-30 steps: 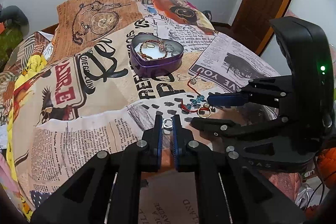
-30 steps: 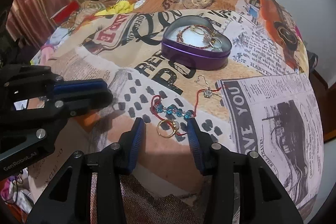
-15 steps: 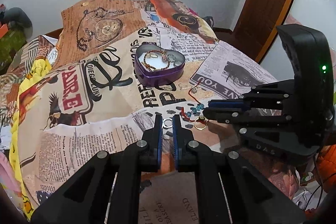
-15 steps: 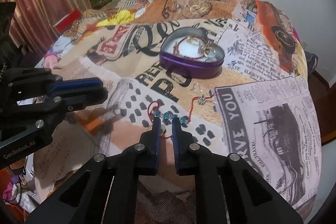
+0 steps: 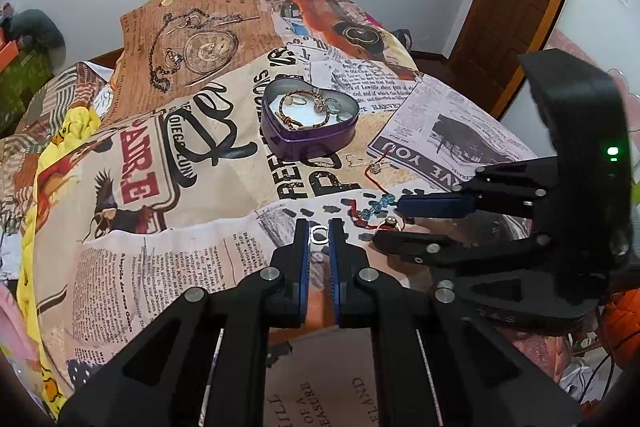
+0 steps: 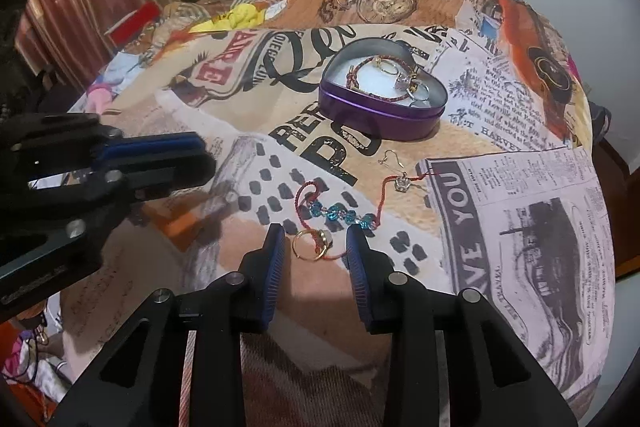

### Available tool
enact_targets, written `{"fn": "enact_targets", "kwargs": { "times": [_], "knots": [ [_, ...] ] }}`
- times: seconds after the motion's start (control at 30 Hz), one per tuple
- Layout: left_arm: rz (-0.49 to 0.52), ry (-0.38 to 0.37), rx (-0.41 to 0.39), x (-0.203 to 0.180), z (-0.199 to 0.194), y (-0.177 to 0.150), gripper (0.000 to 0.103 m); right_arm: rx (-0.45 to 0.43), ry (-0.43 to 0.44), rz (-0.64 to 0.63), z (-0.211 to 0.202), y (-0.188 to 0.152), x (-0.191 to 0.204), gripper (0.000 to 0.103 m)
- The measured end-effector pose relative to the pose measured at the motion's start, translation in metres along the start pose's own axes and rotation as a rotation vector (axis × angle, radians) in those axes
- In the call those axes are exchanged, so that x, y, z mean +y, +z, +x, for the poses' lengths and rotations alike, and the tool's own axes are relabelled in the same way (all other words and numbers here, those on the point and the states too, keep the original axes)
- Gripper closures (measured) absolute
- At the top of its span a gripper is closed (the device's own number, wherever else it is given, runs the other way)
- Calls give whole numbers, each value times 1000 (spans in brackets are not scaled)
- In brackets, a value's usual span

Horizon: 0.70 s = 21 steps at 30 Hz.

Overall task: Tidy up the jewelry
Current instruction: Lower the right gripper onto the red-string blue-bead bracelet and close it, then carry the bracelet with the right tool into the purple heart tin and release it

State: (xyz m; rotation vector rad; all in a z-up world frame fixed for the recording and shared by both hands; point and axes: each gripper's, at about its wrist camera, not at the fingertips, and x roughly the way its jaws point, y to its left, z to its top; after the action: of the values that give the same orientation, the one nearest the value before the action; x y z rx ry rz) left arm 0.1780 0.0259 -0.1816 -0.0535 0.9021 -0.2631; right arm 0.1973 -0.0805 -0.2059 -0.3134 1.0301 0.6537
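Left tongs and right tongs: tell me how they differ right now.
The left tongs are shut on a small silver ring, held above the cloth; the right tongs are open and hold nothing. The right tongs straddle a gold ring lying on the printed cloth, while no loose jewelry lies between the left tongs. Both have blue pads on black fingers.

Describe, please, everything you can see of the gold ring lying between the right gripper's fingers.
The gold ring is a thin, shiny yellow-metal band with a small pale setting on one side. It lies flat on the printed cloth, between the open fingers of the right gripper, neither visibly touching it. The red cord of the blue-beaded bracelet runs against it.
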Motion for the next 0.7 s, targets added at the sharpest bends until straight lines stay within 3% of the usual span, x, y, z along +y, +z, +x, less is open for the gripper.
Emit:
{"fn": "enact_targets", "kwargs": {
  "times": [0.17,0.27,0.4,0.43,0.7],
  "knots": [
    [-11,1,5,5,2,0,96,8,8,-26,5,0,3,75],
    [-16,2,6,5,5,0,96,6,17,-42,6,-2,6,85],
    [-15,-1,4,3,5,0,96,-10,10,-37,4,-3,6,85],
    [-13,-3,3,3,5,0,96,-17,9,-29,2,-3,4,95],
    [-18,2,-13,4,0,4,96,-49,0,16,-6,-3,-5,96]
  ]
}}
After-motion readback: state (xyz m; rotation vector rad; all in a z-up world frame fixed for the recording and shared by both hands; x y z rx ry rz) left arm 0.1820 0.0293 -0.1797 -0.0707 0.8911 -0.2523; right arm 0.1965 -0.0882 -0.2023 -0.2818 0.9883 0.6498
